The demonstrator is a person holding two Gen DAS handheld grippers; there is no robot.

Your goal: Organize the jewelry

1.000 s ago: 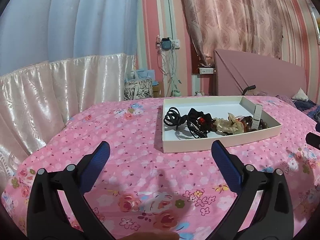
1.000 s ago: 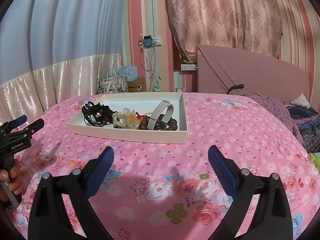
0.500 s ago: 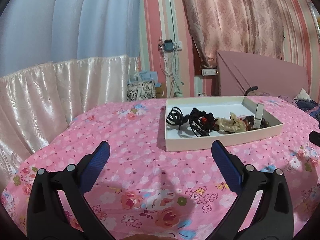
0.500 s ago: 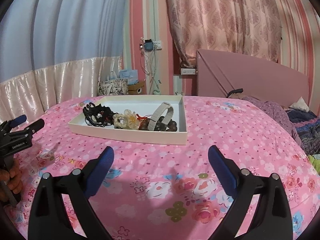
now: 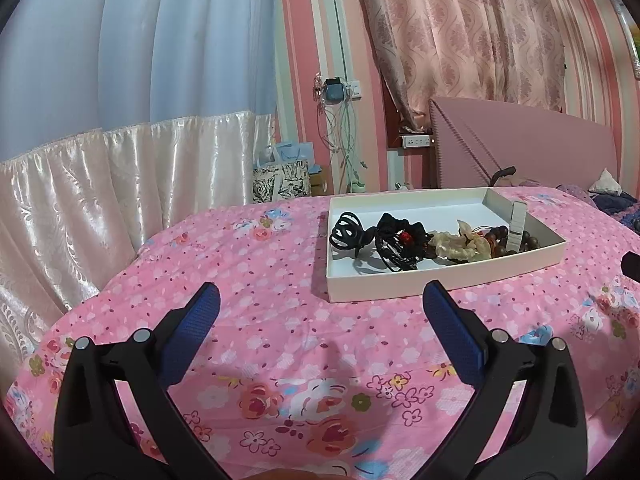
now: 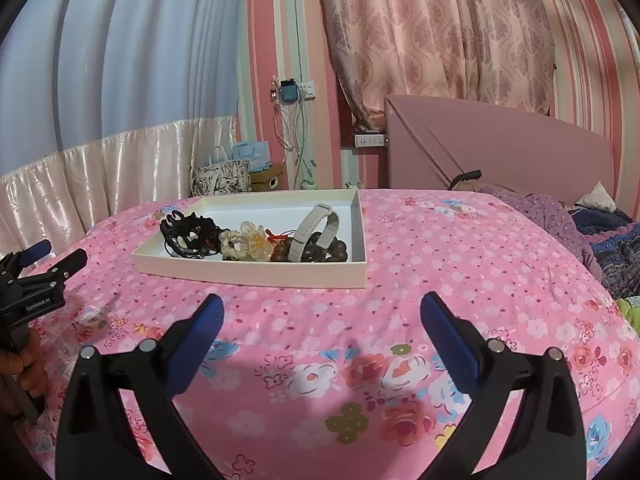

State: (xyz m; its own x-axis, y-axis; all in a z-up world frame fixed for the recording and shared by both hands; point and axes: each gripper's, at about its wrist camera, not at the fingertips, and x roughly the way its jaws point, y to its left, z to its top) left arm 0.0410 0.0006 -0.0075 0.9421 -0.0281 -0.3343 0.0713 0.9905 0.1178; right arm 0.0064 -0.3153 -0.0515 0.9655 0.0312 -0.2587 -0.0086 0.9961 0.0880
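A shallow white tray (image 5: 404, 289) (image 6: 256, 273) lies on the pink floral bedspread. Inside it sit black hair clips (image 5: 348, 233) (image 6: 188, 232), a cream scrunchie (image 5: 460, 245) (image 6: 248, 245), dark wooden beads (image 5: 528, 239) (image 6: 320, 250) and a grey band (image 5: 518, 222) (image 6: 316, 228). My left gripper (image 5: 320, 306) hovers open over the bedspread, short of the tray's near edge, holding nothing. My right gripper (image 6: 322, 314) is open and empty too, in front of the tray's long side. The left gripper (image 6: 44, 264) also shows at the left edge of the right wrist view, held by a hand (image 6: 24, 364).
The bedspread (image 5: 248, 264) covers a wide bed that drops off toward satin curtains (image 5: 120, 184) on the left. A pink headboard (image 6: 500, 152) and rumpled blankets (image 6: 600, 240) lie to the right. Bags (image 5: 282, 184) and cables stand by the far wall.
Both views have shifted slightly, with the tray drifting a little in the frames. Both grippers stay open and nothing has been picked up.
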